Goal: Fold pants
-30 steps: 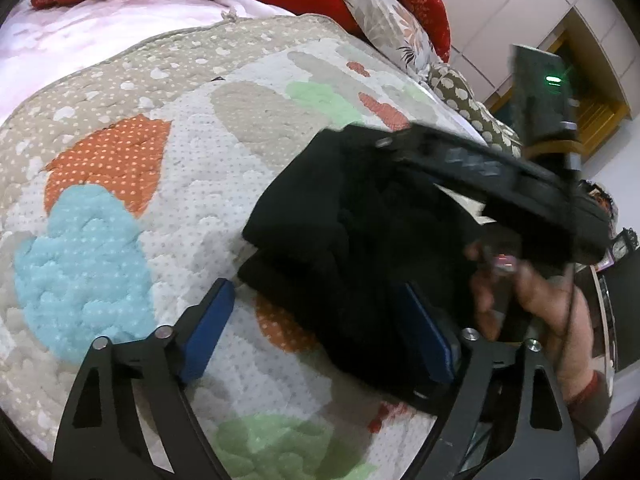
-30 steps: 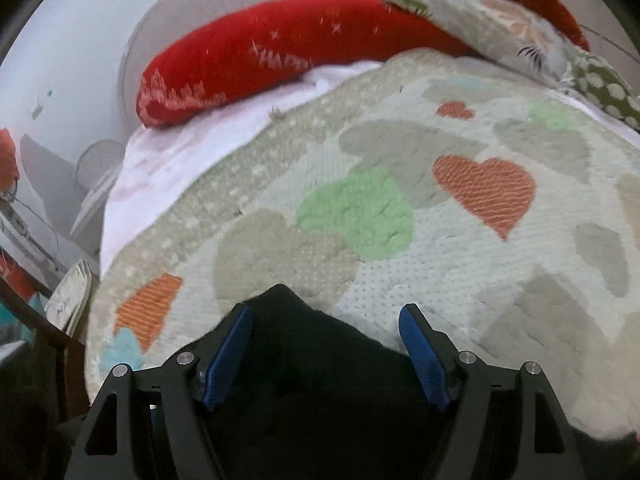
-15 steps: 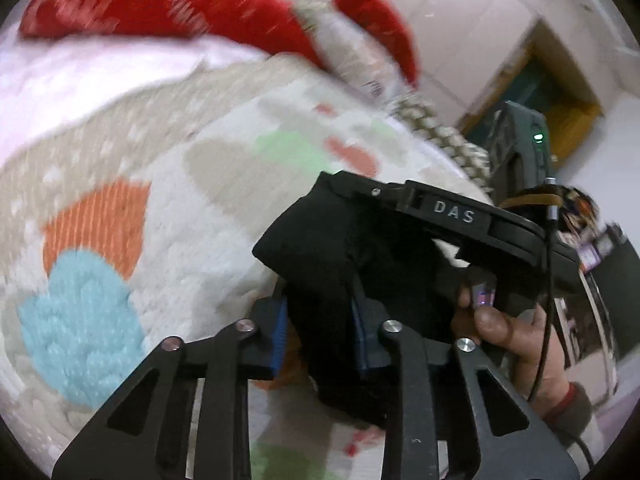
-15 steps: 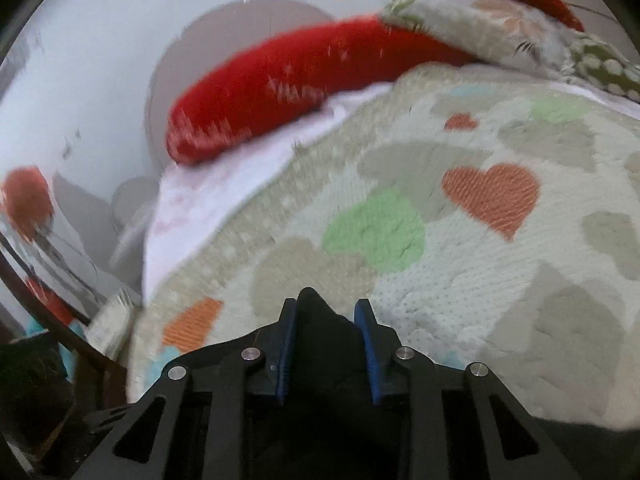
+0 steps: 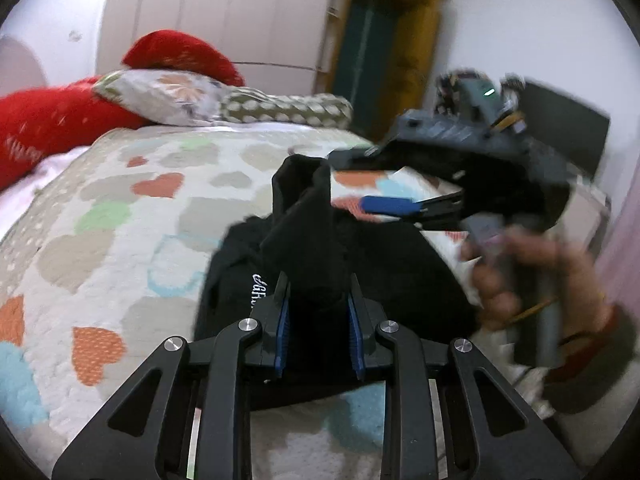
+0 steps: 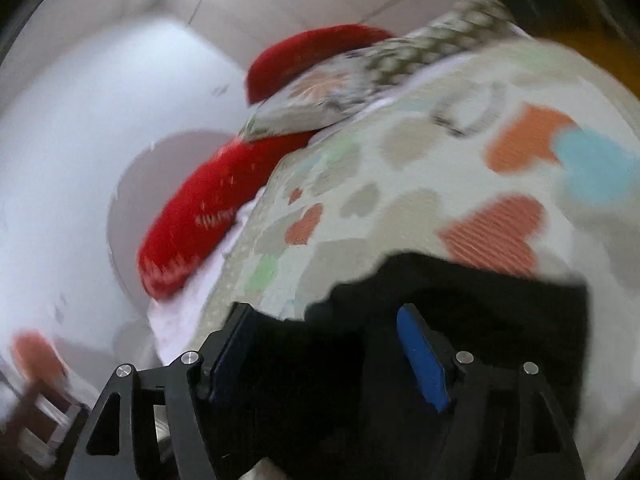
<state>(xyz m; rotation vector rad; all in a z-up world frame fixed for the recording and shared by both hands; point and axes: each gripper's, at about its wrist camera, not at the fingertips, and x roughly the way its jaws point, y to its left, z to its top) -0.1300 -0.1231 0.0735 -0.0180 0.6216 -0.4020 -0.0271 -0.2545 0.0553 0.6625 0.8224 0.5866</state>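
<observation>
Black pants (image 5: 320, 240) with white lettering lie bunched on the heart-patterned quilt (image 5: 120, 216). My left gripper (image 5: 318, 292) is shut on a raised fold of them, and the fabric stands up in a peak between the blue pads. To the right, a hand (image 5: 516, 276) holds my right gripper (image 5: 348, 180), its jaws opening, one blue pad (image 5: 384, 204) bare beside the peak. In the blurred right wrist view the right gripper (image 6: 324, 320) stands wide over the black pants (image 6: 480, 292). Fabric lies between its fingers, but the pads do not press it.
Red pillows (image 5: 52, 128) and patterned pillows (image 5: 168, 96) line the bed's far end. A white wardrobe (image 5: 224, 16) and a dark door (image 5: 372, 48) stand behind. The quilt drops away at the bed's right edge (image 5: 592, 216).
The left gripper went from wide open to shut on a pants fold and lifted it. The right gripper pinched the pants, then opened again. Both views swung and rolled sideways.
</observation>
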